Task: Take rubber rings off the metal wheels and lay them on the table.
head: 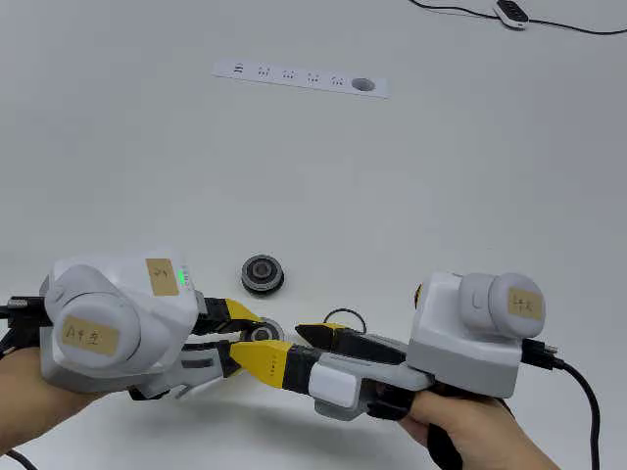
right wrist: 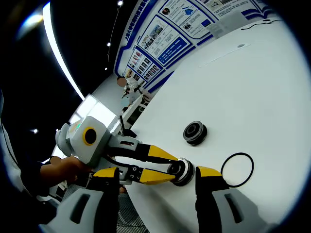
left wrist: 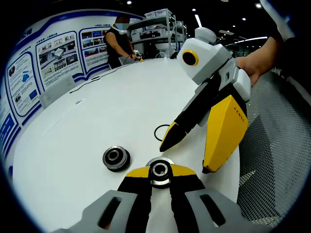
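Slippage is looming, as the left gripper [left wrist: 160, 174] is pinching the metal wheel [left wrist: 160, 169] only at its tips while the right gripper [left wrist: 184, 157], jaws apart, is crowding close.

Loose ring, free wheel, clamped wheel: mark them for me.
Loose ring [right wrist: 238, 154], right gripper view, upper arc.
Free wheel [head: 263, 273], head view, hub.
Clamped wheel [left wrist: 160, 171], left gripper view, hub.
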